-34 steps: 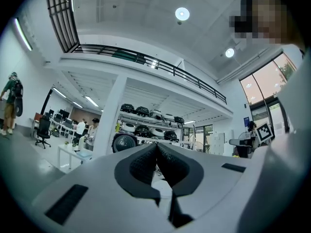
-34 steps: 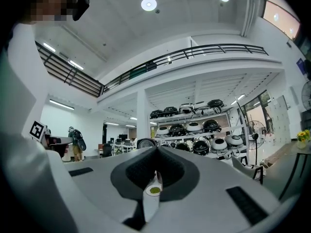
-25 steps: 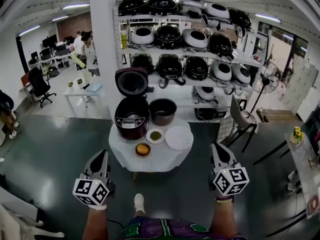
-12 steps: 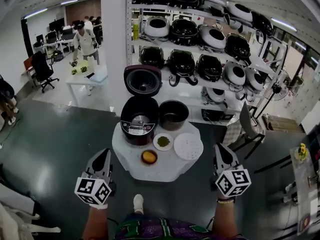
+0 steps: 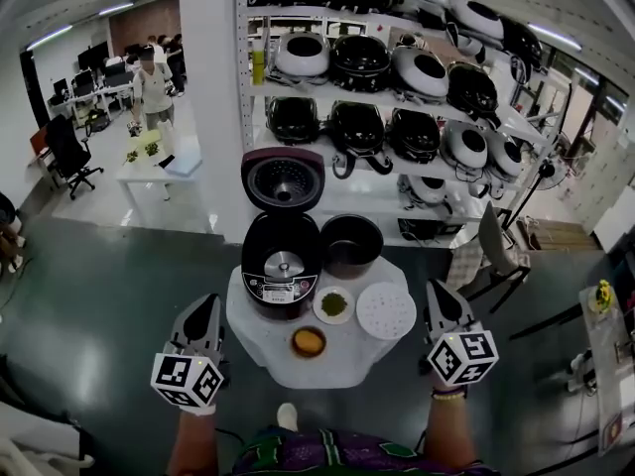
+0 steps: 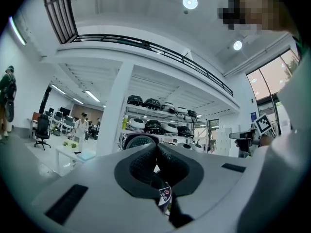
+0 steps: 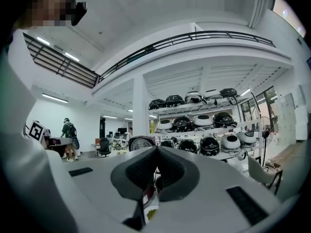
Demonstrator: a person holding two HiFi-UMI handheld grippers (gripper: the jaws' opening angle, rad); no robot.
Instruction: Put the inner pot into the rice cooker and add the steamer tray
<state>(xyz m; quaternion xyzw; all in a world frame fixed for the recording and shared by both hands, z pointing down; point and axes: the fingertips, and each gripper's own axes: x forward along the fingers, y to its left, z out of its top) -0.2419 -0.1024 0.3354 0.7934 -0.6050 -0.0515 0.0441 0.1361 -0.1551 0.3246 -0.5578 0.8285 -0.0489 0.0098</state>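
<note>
A dark rice cooker (image 5: 282, 274) stands open on the round white table (image 5: 260, 350), its lid (image 5: 283, 179) raised. The dark inner pot (image 5: 351, 244) sits to its right on the table. The white round steamer tray (image 5: 386, 310) lies in front of the pot. My left gripper (image 5: 206, 307) is held off the table's left edge and my right gripper (image 5: 438, 296) off its right edge. Both point level at the shelves, shut and holding nothing. In the left gripper view the left gripper (image 6: 156, 147) has its pads together, and so does the right gripper (image 7: 156, 149) in its view.
A small plate with green bits (image 5: 333, 304) and a small bowl with orange contents (image 5: 309, 341) stand on the table. Behind are a white pillar (image 5: 208, 87) and shelves of several rice cookers (image 5: 397, 67). A chair (image 5: 493, 256) stands at the right. A person (image 5: 151, 82) stands far left.
The table with the cooker, pot and tray has come nearer and lower in the head view. Both grippers moved forward with the person and stayed shut.
</note>
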